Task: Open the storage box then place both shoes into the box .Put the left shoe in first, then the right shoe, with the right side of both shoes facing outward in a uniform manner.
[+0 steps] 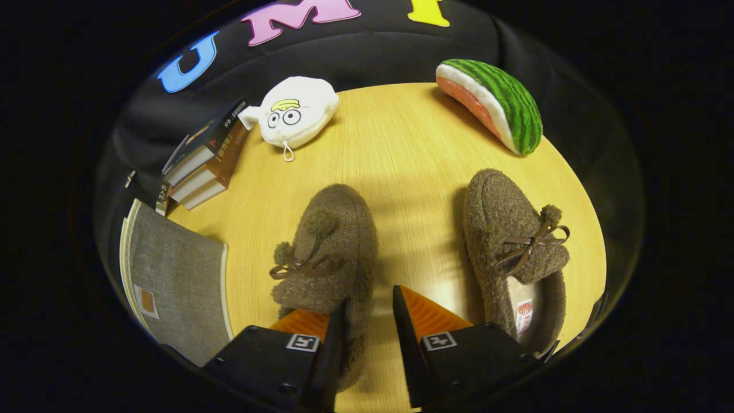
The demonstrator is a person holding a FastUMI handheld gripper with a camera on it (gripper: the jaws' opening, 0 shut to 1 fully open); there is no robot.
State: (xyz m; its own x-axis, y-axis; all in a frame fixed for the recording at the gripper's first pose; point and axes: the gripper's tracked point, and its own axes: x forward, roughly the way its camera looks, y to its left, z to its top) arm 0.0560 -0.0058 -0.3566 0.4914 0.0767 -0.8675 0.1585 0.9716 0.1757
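Two brown fuzzy shoes with pom-pom bows lie on a round wooden table (401,143), toes pointing away from me. The shoe on the left (330,241) sits right at my gripper (370,298). One finger reaches into its opening and the other stands outside its right wall, so the wall lies between the fingers. A strip of table shows between that wall and the outer finger, so the gripper is open. The other shoe (504,229) lies to the right, just beyond the outer finger, its pale lining showing. The grey fabric storage box (172,281) stands left of the fingers, lid shut.
A stack of books (203,163) lies beyond the box at the table's left edge. A white plush toy (298,112) rests at the back, and a watermelon-slice plush (496,103) at the back right. Bare tabletop lies between the shoes and the plush toys.
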